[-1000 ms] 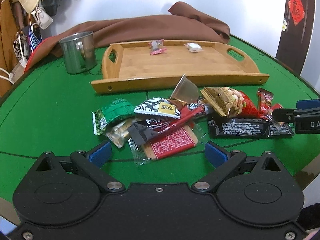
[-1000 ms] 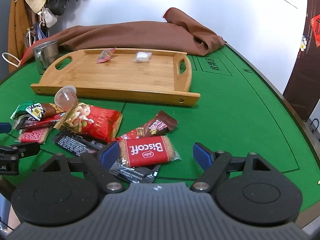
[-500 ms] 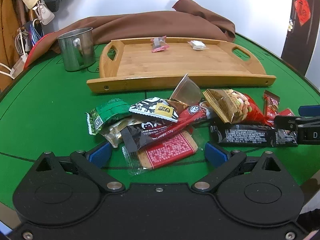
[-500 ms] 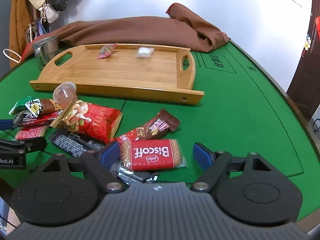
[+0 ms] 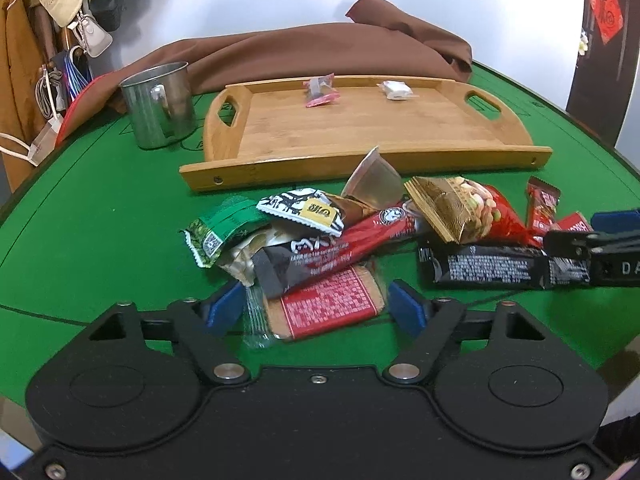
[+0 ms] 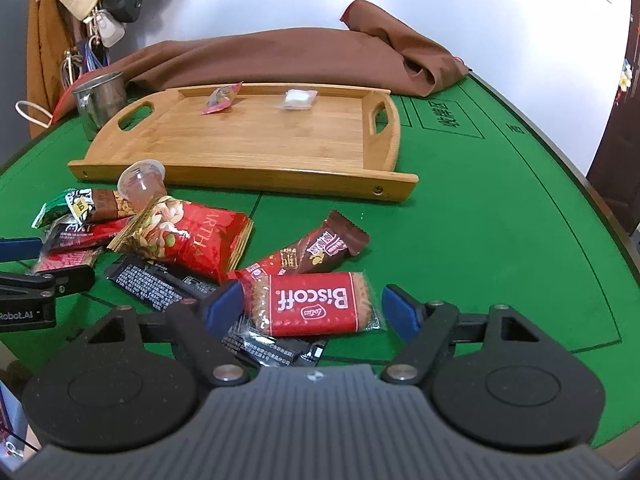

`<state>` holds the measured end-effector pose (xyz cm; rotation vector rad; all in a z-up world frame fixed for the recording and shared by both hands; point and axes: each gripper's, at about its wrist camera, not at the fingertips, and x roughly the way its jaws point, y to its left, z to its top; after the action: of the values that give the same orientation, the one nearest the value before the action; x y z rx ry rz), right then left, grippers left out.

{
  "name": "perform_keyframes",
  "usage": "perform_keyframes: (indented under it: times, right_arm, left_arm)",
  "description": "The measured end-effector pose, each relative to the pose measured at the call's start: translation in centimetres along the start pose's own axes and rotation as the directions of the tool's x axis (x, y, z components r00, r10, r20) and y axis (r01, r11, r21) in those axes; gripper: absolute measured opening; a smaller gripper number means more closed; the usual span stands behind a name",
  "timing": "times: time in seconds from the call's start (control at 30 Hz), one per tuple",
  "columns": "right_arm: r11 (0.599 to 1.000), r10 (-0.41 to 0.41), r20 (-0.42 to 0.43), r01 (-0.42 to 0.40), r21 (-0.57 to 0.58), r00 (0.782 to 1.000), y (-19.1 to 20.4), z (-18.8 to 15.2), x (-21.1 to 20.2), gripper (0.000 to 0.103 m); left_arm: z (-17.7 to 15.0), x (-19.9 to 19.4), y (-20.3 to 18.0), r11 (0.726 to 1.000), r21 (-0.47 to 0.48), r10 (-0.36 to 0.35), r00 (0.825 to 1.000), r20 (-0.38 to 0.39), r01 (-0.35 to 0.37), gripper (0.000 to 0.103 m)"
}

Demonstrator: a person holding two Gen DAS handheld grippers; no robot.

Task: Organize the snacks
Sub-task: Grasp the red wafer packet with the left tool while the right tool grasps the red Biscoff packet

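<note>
A pile of wrapped snacks lies on the green table in front of a wooden tray (image 5: 360, 136). My left gripper (image 5: 318, 306) is open, its blue pads on either side of a red biscuit pack (image 5: 328, 306) lying face down. My right gripper (image 6: 312, 308) is open around a red Biscoff pack (image 6: 312, 304). A red nut bag (image 6: 192, 236), a long black bar (image 5: 500, 268) and a brown-and-red bar (image 6: 316, 252) lie between the grippers. The tray (image 6: 256, 140) holds a pink candy (image 6: 220, 98) and a white candy (image 6: 298, 100).
A steel mug (image 5: 160, 110) stands left of the tray. A brown cloth (image 5: 320, 52) lies bunched behind it. A jelly cup (image 6: 142, 180) rests on the pile by the tray's front rim. Bags and a hat hang at the far left.
Both grippers have moved forward and lower, so that each now brackets its biscuit pack. The jaws stay open and the snacks have not moved.
</note>
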<state>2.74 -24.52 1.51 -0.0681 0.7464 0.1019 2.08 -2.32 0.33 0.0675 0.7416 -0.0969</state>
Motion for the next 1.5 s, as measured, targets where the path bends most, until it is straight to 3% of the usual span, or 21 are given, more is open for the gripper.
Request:
perform_keyframes:
  times: [0.2, 0.6, 0.9, 1.03, 1.27, 1.5]
  right_arm:
    - [0.999, 0.004, 0.008, -0.004, -0.032, 1.0, 0.6, 0.0, 0.0, 0.08]
    - [0.998, 0.056, -0.002, -0.056, 0.026, 0.998, -0.2, 0.0, 0.9, 0.081]
    - [0.999, 0.008, 0.003, -0.008, 0.034, 1.0, -1.0, 0.1, 1.0, 0.091]
    - [1.0, -0.018, 0.031, 0.017, 0.026, 0.999, -1.4, 0.2, 0.7, 0.103]
    - [0.996, 0.001, 0.001, -0.001, 0.085, 1.0, -3.0, 0.1, 1.6, 0.103]
    - [0.999, -0.014, 0.005, 0.013, 0.049, 1.0, -1.6, -0.4, 1.3, 0.08]
  left_arm:
    - [-0.7, -0.9, 0.5, 1.0, -0.011, -0.013, 1.0, -0.018, 0.013, 0.076]
    - [-1.1, -1.2, 0.2, 1.0, -0.002, -0.008, 1.0, 0.003, 0.008, 0.079]
    - [-1.2, -1.6, 0.0, 1.0, 0.012, 0.009, 0.999, 0.035, -0.01, 0.082]
    - [-1.2, -1.7, 0.0, 1.0, 0.011, 0.014, 0.999, 0.043, -0.014, 0.085]
    - [-1.4, -1.3, 0.4, 1.0, -0.016, 0.01, 1.0, 0.017, -0.01, 0.088]
    - [-1.8, -1.2, 0.5, 0.997, -0.081, 0.006, 1.0, 0.017, -0.005, 0.093]
